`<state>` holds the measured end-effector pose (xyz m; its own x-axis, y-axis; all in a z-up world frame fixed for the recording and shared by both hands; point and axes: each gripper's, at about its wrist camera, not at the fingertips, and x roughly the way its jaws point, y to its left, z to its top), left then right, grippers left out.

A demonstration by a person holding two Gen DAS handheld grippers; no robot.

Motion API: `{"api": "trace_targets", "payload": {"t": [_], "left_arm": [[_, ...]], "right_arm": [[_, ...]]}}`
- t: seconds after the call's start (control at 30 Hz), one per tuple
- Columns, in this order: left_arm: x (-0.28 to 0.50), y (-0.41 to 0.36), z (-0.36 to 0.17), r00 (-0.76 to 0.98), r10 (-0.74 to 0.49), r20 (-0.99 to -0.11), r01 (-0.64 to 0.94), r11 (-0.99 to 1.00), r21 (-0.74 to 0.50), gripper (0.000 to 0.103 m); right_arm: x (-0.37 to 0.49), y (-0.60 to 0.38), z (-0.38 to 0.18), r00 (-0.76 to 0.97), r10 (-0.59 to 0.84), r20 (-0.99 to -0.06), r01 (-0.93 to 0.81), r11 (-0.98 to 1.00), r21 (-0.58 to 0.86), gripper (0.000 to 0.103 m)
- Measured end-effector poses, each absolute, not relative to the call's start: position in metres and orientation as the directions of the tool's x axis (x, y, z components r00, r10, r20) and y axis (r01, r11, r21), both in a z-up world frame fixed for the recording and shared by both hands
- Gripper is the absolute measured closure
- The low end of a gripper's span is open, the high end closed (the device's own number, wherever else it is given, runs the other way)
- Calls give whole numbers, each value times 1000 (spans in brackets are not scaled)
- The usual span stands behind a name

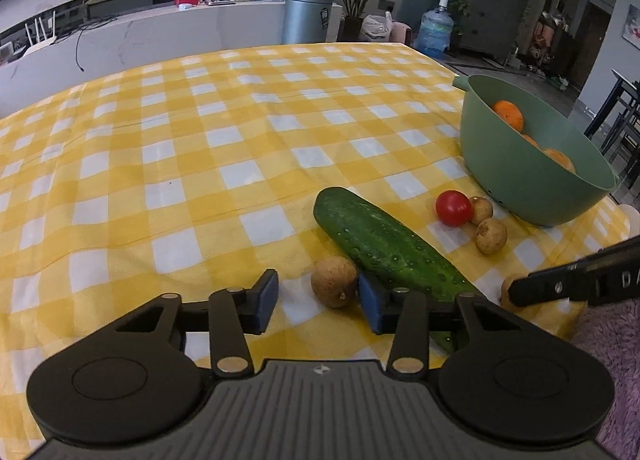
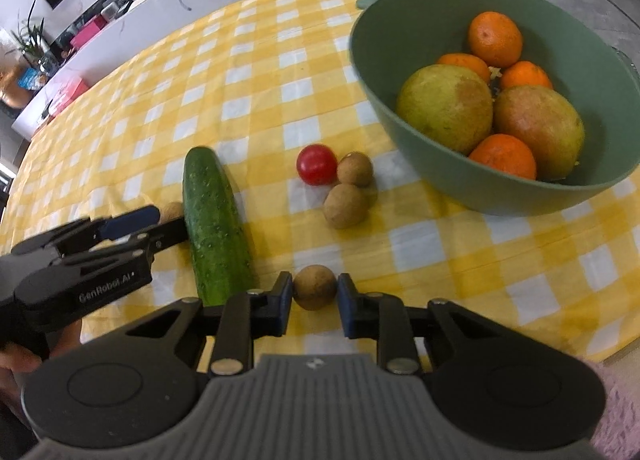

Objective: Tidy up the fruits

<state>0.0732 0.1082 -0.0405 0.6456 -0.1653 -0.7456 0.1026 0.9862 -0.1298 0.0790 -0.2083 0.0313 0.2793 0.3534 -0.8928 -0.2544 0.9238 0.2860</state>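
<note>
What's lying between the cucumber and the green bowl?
A tomato and two small brown fruits, clustered on the cloth between cucumber and bowl; clearest in the right wrist view.

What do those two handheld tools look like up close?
Both are black plastic. The right tool and left tool each have a ribbed grey body, two round discs, silver rivets and blue pads. White lettering runs along the left one's side.
</note>
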Motion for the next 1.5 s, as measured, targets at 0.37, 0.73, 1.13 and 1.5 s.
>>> {"api": "trace_targets", "payload": {"t": [0.37, 0.73, 1.13, 1.5], "left_arm": [[63, 114, -28, 708, -133, -694, 45, 989, -143, 79], [47, 138, 1, 806, -225, -548, 32, 940, -339, 88], [60, 123, -22, 706, -175, -686, 70, 981, -178, 93], [56, 107, -37, 698, -166, -696, 192, 981, -42, 53]], "right_arm": [[79, -226, 49, 366, 415, -833, -212, 909, 359, 83], [78, -235, 60, 403, 491, -772, -224, 871, 437, 83], [78, -237, 58, 403, 496, -769, -219, 868, 446, 83], [80, -238, 56, 398, 501, -769, -224, 866, 448, 83]]}}
